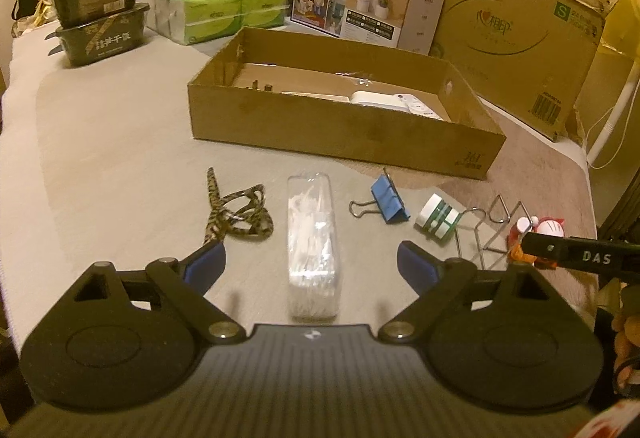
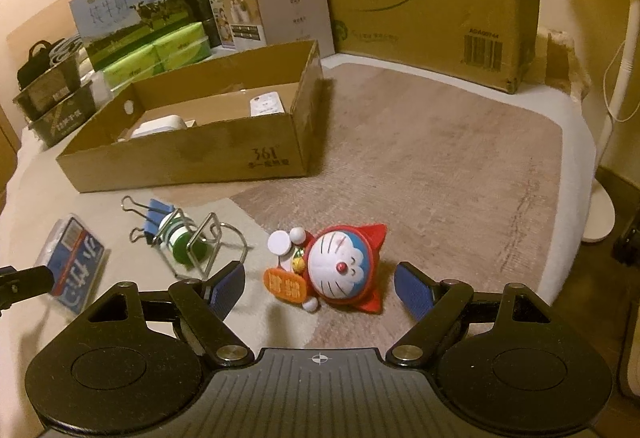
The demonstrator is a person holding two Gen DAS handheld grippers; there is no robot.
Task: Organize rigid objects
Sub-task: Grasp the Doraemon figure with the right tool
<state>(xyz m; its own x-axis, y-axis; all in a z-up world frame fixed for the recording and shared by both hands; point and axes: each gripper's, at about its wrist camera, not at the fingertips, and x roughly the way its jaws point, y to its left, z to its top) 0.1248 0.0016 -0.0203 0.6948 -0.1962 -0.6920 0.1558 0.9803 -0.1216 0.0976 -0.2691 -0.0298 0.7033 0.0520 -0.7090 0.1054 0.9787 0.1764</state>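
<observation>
Stacked cartons line the wall behind a beige table (image 1: 100,141) bearing an open tray box (image 1: 344,125). Left wrist view: the left gripper (image 1: 311,266) hangs above a clear swab case (image 1: 312,246), jaws wide apart, blue pads either side of the case without touching it. A patterned strap (image 1: 236,211) lies left; a blue clip (image 1: 388,199), a tape roll (image 1: 438,217) and a wire rack (image 1: 490,226) lie right. Right wrist view: the right gripper (image 2: 319,286) has its jaws apart around a cat figurine (image 2: 336,266) lying on its back, pads clear of it. Rack (image 2: 208,238), roll (image 2: 186,242), clip (image 2: 158,215) and case (image 2: 74,266) lie left; the box (image 2: 192,149) sits behind, holding white items.
</observation>
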